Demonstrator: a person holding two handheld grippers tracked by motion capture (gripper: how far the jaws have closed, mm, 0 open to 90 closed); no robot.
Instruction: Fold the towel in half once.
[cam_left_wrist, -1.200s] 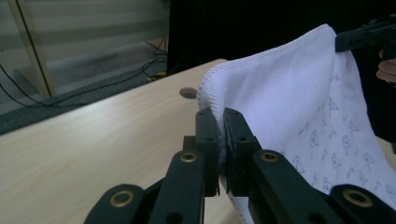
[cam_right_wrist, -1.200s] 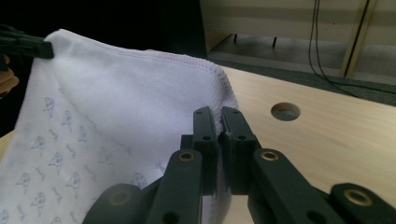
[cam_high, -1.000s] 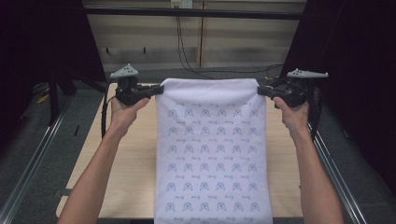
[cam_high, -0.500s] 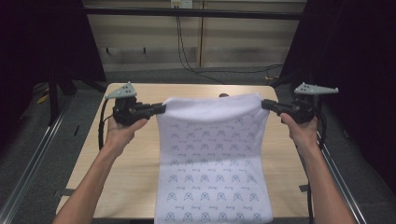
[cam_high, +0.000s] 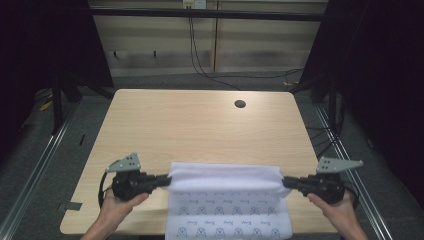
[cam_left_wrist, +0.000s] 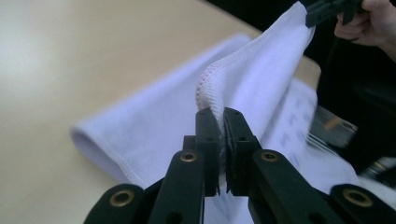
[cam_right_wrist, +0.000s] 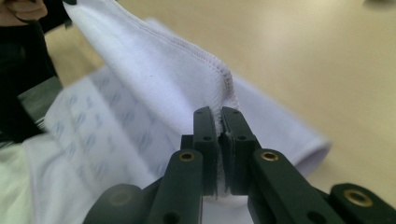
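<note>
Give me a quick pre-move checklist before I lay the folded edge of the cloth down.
1. Left gripper clamped on the cloth corner: ok.
2. Right gripper clamped on the other corner: ok.
3. Held edge stretched fairly level between both grippers: ok.
4. Fold doubled over the patterned lower part, rounded crease toward the far side: ok.
5. Table bare beyond the fold, grommet hole well away: ok.
6. Near end of the cloth lined up under the held edge: cannot tell, it runs out of the high view.

Dim surroundings, soft focus (gripper views)
</note>
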